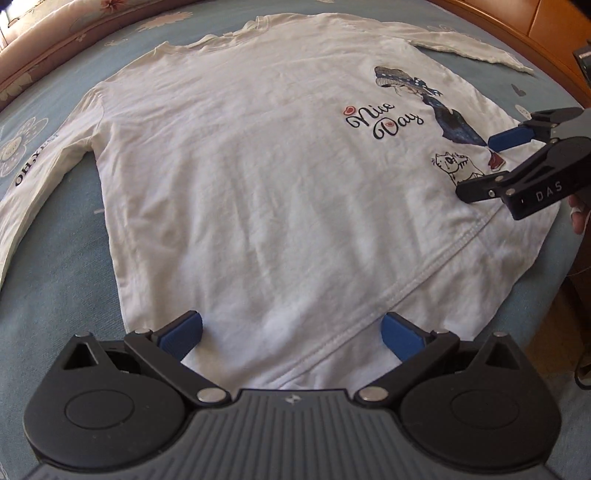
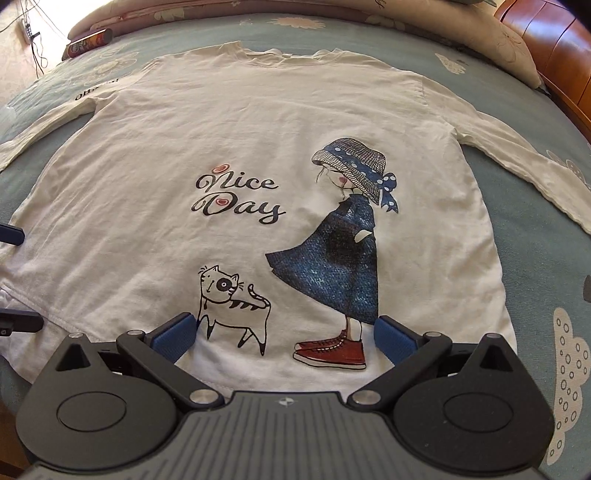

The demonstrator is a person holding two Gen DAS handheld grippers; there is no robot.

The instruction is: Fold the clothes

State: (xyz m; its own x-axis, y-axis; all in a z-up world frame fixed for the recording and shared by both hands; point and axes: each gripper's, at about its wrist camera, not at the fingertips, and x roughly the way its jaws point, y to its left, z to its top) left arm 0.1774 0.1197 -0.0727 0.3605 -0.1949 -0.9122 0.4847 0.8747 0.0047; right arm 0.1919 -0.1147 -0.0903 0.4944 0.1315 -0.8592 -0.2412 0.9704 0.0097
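A white long-sleeved shirt [image 1: 240, 184] [image 2: 147, 229] lies flat and face up on a blue bedspread [image 1: 48, 288], both sleeves spread out to the sides. Its print reads "Nice Day", with a girl in a blue dress [image 2: 332, 266] and a cat [image 2: 229, 299]. My left gripper [image 1: 291, 332] is open just above the hem at the shirt's left corner, nothing between its fingers. My right gripper [image 2: 284, 334] is open over the hem by the cat and the red shoes, also holding nothing. Each gripper shows in the other's view: right gripper [image 1: 480, 166], left gripper [image 2: 14, 277].
A floral quilt [image 2: 258, 7] runs along the far side of the bed. A dark can [image 2: 86, 42] lies at the back left. A wooden headboard [image 2: 554, 48] stands at the back right. The bed edge runs close under the hem. A hand [image 1: 578, 218] grips the right tool.
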